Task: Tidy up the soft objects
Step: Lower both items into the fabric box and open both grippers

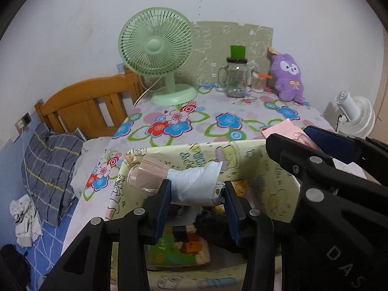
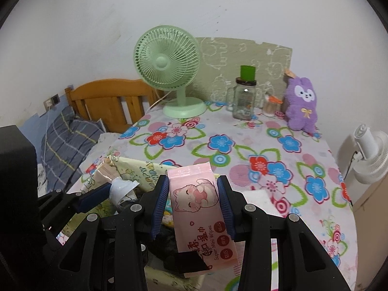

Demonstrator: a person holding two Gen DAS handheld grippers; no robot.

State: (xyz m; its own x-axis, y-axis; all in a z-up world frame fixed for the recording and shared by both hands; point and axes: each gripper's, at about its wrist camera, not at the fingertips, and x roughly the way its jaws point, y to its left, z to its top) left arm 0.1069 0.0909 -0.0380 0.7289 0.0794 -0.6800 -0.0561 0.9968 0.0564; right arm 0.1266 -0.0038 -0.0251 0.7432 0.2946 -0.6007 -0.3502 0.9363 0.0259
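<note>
Your left tool (image 1: 196,197) is tilted downward and clamped on a pale blue roll of plastic bags (image 1: 194,185), its blue pads pressing both sides; a tan roll (image 1: 148,173) juts out from the roll's left end. Both hang over the open yellow fabric bin (image 1: 257,167) at the table's near edge. Your right tool (image 2: 192,205) sits just beside it to the right, also angled down, gripping one pink pack of wet wipes (image 2: 201,215) across its width, with the pack's lower end over the bin's near right corner.

Beyond the two tools, the table (image 2: 312,201) wears a flowered cloth. Along its far edge you have one green desk fan (image 2: 167,65), one glass mug jar (image 2: 243,99) with a green cap, one small cup of cotton swabs (image 2: 269,106) and one purple plush rabbit (image 2: 302,105), standing in a row against the wall board.

The middle of the table between the bin and that back row lies open. To the left the table drops off to a bed with one wooden headboard (image 1: 89,106) and one plaid pillow (image 1: 51,167). Off the right edge stands one white fan (image 2: 368,155), close by the table's corner.
</note>
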